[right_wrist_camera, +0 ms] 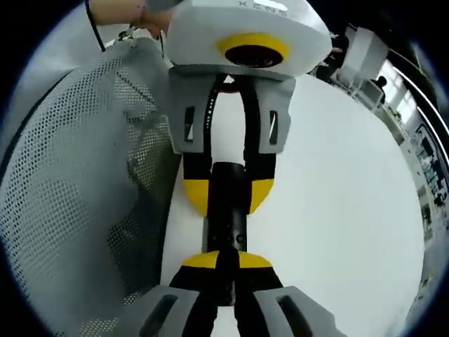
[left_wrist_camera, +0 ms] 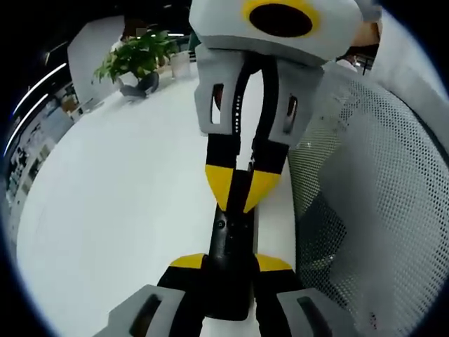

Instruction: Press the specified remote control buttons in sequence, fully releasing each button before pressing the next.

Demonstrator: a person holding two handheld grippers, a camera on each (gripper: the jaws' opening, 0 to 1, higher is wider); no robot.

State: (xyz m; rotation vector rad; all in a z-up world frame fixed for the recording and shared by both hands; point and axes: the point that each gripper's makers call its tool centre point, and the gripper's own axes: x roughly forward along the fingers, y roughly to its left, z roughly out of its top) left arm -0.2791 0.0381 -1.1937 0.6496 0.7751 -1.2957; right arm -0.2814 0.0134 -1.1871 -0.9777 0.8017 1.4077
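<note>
Black remote control (left_wrist_camera: 228, 263) held above a white tabletop (left_wrist_camera: 126, 210), between two hand-held tools that face each other end to end.

Left tool (left_wrist_camera: 228, 270): jaws closed onto the near end of the remote, yellow pads (left_wrist_camera: 188, 262) flanking the body on both sides. In the right gripper view the same tool (right_wrist_camera: 226, 193) appears opposite, its pads clamping the far end of the remote control (right_wrist_camera: 228, 225).

Right tool (right_wrist_camera: 223, 263): jaws drawn almost fully together, tips meeting over the remote's upper face, apparently at or just above a button; actual contact cannot be told. In the left gripper view this tool (left_wrist_camera: 238, 193) comes down from the far side, yellow tips converging to a point over small round buttons (left_wrist_camera: 222, 225).

Handling, as judged: the remote looks rigid, slim and light, with a smooth plastic shell likely to slip if gripped weakly. Hold is best taken across the long side edges, clear of the keypad, as the left tool does, so pressing force is braced.

View differences: the left gripper view shows a potted plant (left_wrist_camera: 137, 60) at the far left and a mesh chair back (left_wrist_camera: 379, 182) on the right; the right gripper view shows the mesh (right_wrist_camera: 77, 175) on the left and office furniture (right_wrist_camera: 365, 53) far right.
</note>
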